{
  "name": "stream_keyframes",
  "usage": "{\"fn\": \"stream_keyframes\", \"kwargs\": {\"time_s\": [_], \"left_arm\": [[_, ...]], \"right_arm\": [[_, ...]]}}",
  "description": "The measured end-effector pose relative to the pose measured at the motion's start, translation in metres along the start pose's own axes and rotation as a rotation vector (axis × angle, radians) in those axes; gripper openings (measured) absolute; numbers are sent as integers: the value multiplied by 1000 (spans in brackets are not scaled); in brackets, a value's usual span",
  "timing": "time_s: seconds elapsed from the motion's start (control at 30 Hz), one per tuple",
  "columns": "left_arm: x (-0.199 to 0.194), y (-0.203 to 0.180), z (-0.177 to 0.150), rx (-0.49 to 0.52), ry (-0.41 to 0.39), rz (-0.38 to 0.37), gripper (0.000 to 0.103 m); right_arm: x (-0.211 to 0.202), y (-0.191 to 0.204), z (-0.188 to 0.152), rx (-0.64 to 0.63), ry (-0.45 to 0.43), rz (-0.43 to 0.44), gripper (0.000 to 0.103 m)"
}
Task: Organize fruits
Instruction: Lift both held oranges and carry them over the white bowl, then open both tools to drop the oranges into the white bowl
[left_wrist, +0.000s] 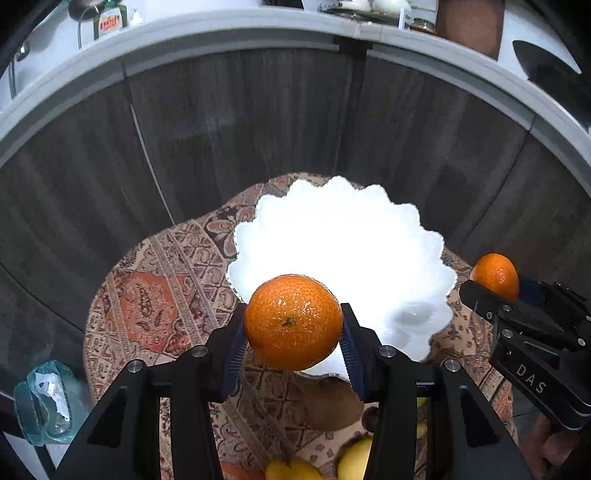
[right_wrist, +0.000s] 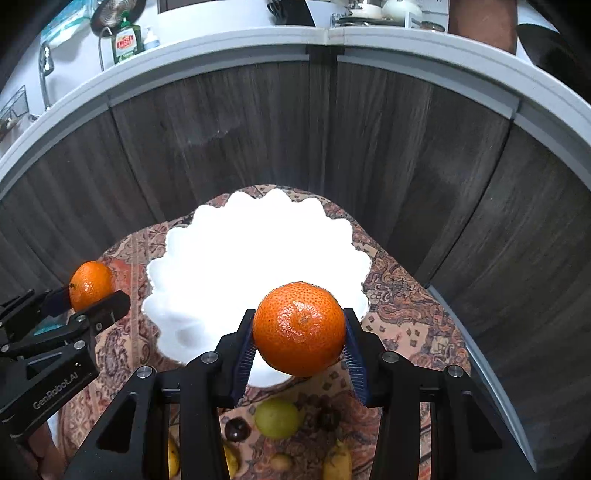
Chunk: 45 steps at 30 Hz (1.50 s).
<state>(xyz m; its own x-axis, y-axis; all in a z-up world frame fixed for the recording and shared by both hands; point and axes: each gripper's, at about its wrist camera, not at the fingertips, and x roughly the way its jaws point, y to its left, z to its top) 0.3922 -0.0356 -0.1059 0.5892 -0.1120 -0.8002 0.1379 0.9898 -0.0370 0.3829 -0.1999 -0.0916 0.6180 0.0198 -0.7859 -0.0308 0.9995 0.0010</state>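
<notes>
Left gripper: the left gripper (left_wrist: 293, 334) is clamped on a mandarin (left_wrist: 293, 322), blue pads pressed to both its sides, stem scar facing the camera.
Right gripper: the right gripper (right_wrist: 300, 338) is clamped on a second mandarin (right_wrist: 299, 328) in the same way.
Position of the held fruit: both mandarins are lifted above the near rim of the white bowl (right_wrist: 207, 236); the left one is toward its left side, the right one toward its right side.
Bowl: scalloped edge, overexposed, so its inside cannot be read; it stands on the patterned cloth (right_wrist: 399, 306) covering the surface.
Loose fruit: a green lime (right_wrist: 276, 419), a dark plum (right_wrist: 237, 428) and yellow lemons (right_wrist: 338, 461) lie on the cloth nearer than the bowl.
Background: dark wood cabinet fronts (left_wrist: 240, 122) rise behind the surface.
</notes>
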Motion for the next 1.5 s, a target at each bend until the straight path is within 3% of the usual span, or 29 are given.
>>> {"fn": "stream_keyframes", "kwargs": {"time_s": [0.33, 0.6, 0.7, 0.77, 0.83, 0.9, 1.13, 1.5], "left_arm": [[42, 4, -6, 3, 60, -6, 47], [60, 4, -10, -3, 108, 4, 48], [55, 5, -8, -1, 92, 17, 56], [51, 7, -7, -5, 78, 34, 68], [46, 10, -6, -14, 61, 50, 77], [41, 12, -6, -16, 53, 66, 81], [21, 16, -3, -30, 21, 109, 100], [-14, 9, -8, -12, -16, 109, 101]], "right_arm": [[42, -3, -8, 12, 82, 10, 45], [54, -1, -11, 13, 107, 24, 46], [53, -1, -10, 15, 104, 19, 48], [50, -1, -8, 16, 89, 2, 59], [44, 0, -5, 7, 61, -34, 78], [37, 2, -2, -6, 30, -72, 83], [20, 3, 2, -8, -3, -90, 84], [-18, -1, 0, 5, -54, -105, 84]]}}
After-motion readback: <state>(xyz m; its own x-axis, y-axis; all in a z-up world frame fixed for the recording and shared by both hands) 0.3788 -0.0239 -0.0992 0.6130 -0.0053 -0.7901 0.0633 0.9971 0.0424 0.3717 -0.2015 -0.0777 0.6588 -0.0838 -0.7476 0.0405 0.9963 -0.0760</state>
